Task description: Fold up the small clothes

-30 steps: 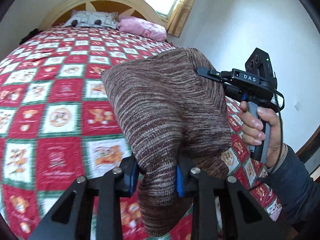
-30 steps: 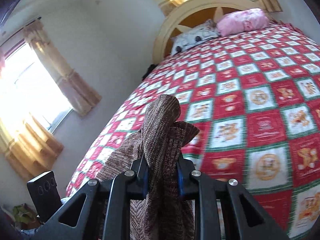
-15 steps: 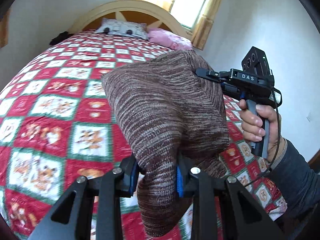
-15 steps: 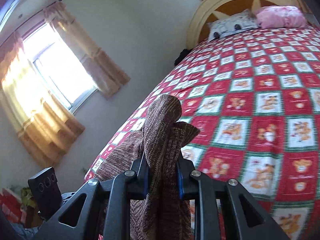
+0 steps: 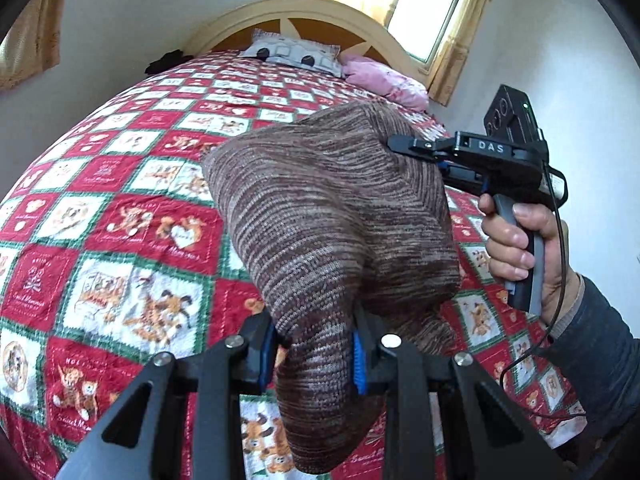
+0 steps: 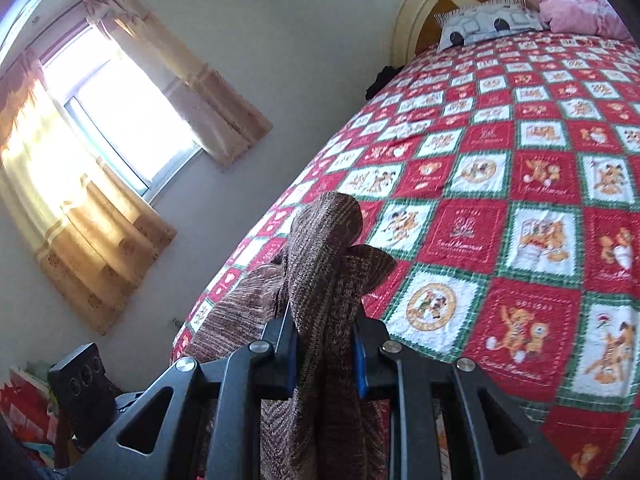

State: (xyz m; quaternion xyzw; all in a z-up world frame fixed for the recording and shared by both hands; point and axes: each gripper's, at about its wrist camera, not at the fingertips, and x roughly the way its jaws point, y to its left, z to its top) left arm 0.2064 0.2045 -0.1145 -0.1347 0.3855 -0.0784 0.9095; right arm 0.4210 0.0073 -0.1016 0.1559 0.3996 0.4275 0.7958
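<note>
A brown striped knit garment hangs in the air between both grippers, above the bed. My left gripper is shut on its near corner, with cloth drooping below the blue pads. My right gripper is shut on another bunched edge of the garment. In the left wrist view the right gripper shows at the right, held by a hand, its tips buried in the knit.
The bed has a red, white and green patchwork quilt, a cream headboard, a grey pillow and a pink pillow. Curtained windows stand on the left wall. Clutter lies beside the bed.
Both grippers have lifted and tilted up with the garment still held; more of the headboard, windows and walls show now. The grips have not changed.
</note>
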